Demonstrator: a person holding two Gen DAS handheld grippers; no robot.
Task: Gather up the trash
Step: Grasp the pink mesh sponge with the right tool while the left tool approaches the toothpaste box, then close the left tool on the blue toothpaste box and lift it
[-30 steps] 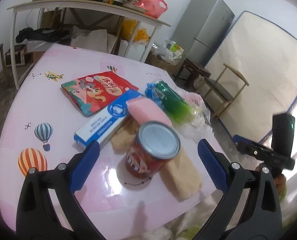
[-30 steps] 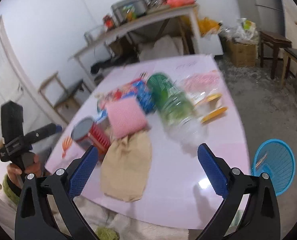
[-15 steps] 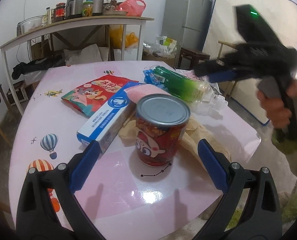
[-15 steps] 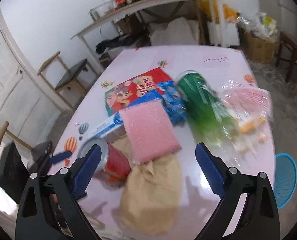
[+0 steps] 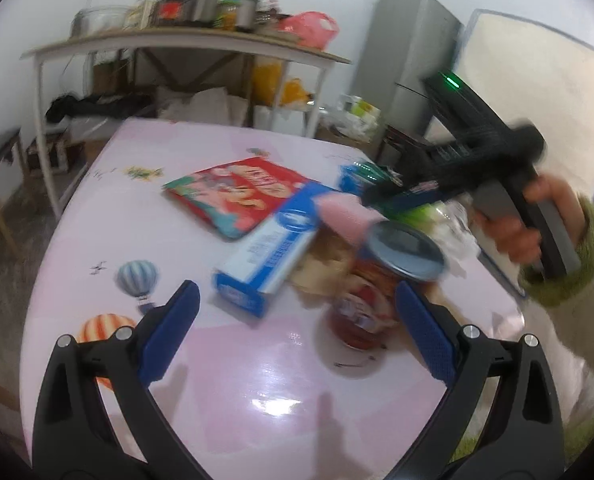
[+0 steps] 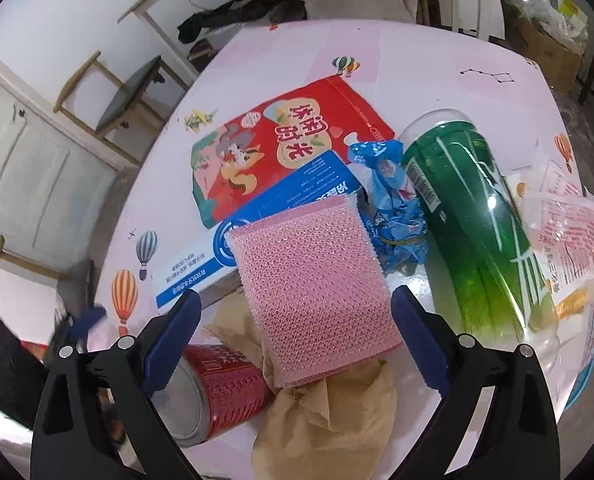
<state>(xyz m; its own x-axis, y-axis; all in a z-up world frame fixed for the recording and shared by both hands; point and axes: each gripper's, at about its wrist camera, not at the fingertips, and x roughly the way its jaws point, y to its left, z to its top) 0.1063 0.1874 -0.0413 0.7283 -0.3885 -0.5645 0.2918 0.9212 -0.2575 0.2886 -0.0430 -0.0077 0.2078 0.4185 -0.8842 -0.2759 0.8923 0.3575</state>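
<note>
The left gripper (image 5: 293, 330) stands wide apart over the near edge of the pink balloon-printed table (image 5: 97, 216), holding nothing; its right blue pad sits just in front of the red cylindrical metal can (image 5: 381, 280), though motion blur hides whether they touch. The right gripper (image 6: 293, 338) is also spread wide and empty, its blue pads flanking the near end of the pink textured sponge pad (image 6: 317, 284) without clearly touching it.

In the right wrist view, the can (image 6: 217, 384) is nearest, by the table's near edge, beside a crumpled tan paper sheet (image 6: 329, 420) that the sponge partly covers. The sponge's far end overlaps a long blue-and-white cardboard box (image 6: 257, 232). Beyond the box lies a flat red snack bag (image 6: 285, 148) with cartoon print. Right of the sponge, a crumpled blue plastic wrapper (image 6: 393, 204) sits against a green plastic bottle (image 6: 473, 216) lying on its side. A clear plastic bag with pink print (image 6: 569, 236) rests at the table's right edge.

In the left wrist view a hand (image 5: 517, 224) grips the right tool's handle above the pile.
</note>
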